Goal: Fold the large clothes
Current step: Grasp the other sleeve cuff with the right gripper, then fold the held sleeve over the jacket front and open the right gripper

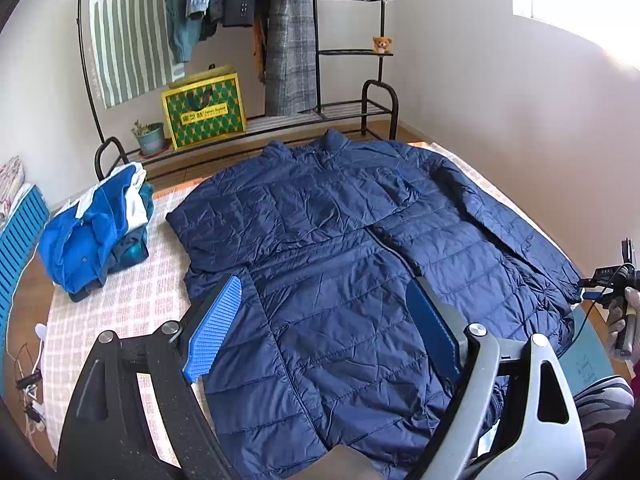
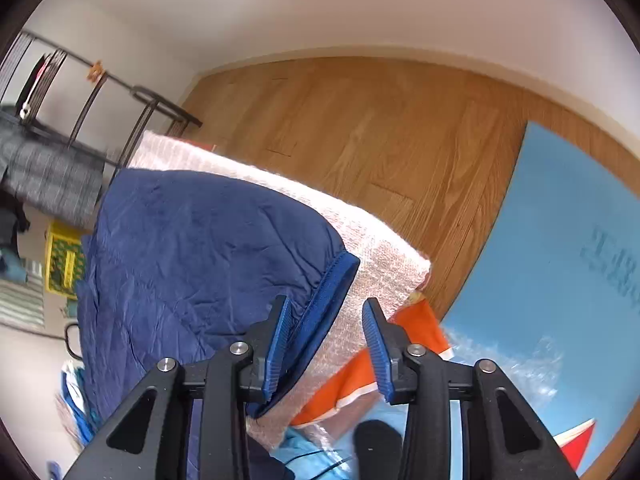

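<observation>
Two grippers over navy jacket (image 1: 340, 248): left gripper (image 1: 320, 328) spread wide, empty; right gripper (image 2: 326, 344) half-parted straddling sleeve cuff (image 2: 332, 292), pads not pressing.

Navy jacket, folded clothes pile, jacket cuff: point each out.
navy jacket (image 1: 320, 240), left wrist view, quilted chest panel.
folded clothes pile (image 1: 96, 236), left wrist view, blue top garment.
jacket cuff (image 2: 332, 292), right wrist view, ribbed edge band.

Jacket (image 1: 320, 264) hem cut off below, clothes rack (image 2: 60, 128) blurred, rack top cropped

Home bedroom: clothes rack (image 1: 240, 20), bed (image 1: 120, 300).
</observation>
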The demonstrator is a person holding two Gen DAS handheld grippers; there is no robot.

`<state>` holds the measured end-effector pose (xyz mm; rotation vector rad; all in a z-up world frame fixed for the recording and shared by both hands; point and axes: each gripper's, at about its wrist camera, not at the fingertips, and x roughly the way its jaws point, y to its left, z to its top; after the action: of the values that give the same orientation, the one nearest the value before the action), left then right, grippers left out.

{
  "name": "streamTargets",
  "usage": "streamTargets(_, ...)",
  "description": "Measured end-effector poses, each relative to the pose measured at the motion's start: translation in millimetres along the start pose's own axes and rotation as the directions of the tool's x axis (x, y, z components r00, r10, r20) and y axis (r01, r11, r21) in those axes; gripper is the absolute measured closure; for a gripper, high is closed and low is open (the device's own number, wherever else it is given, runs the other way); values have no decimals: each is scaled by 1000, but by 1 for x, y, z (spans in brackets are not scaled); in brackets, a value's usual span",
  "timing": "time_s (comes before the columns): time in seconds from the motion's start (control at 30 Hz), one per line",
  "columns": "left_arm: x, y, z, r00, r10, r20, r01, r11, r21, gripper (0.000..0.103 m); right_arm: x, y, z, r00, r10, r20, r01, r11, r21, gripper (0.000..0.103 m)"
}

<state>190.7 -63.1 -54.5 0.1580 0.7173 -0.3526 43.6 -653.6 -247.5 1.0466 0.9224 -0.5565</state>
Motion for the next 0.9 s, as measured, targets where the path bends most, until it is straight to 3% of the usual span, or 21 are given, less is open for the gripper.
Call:
streamTargets(0.07, 3, 3, 1, 1000, 4, -2, -4, 1000, 2, 16, 4, -3, 2, 999, 37, -2, -37, 999, 27, 64)
streamTargets(0.13, 5, 7, 2, 1000, 16, 1, -16, 1000, 8, 16, 3, -2, 1, 998, 62, 0, -62, 998, 26, 73)
streamTargets(0.17, 6, 8, 2, 1000, 22, 3, -22, 1000, 9, 16, 2, -1, 0, 999, 55, 3, -55, 998, 15, 76)
streamTargets(0.23, 9, 14, 4, 999, 35, 5, -35, 999, 5, 16, -4, 9, -1, 999, 31, 15, -31, 999, -22, 91)
streamTargets(0.33, 15, 25, 7, 999, 47, 5, -47, 999, -12, 16, -23, 28, -3, 998, 21, 64, -14, 994, -111, 99)
streamTargets(0.7, 33, 54, 16, 997, 75, 8, -74, 996, -54, 16, -85, 118, 1, 975, 65, 211, 12, 938, -345, 100)
streamTargets(0.9, 40, 69, 17, 997, 79, -10, -79, 993, -84, 16, -88, 191, 0, 967, 126, 224, -8, 886, -463, 100)
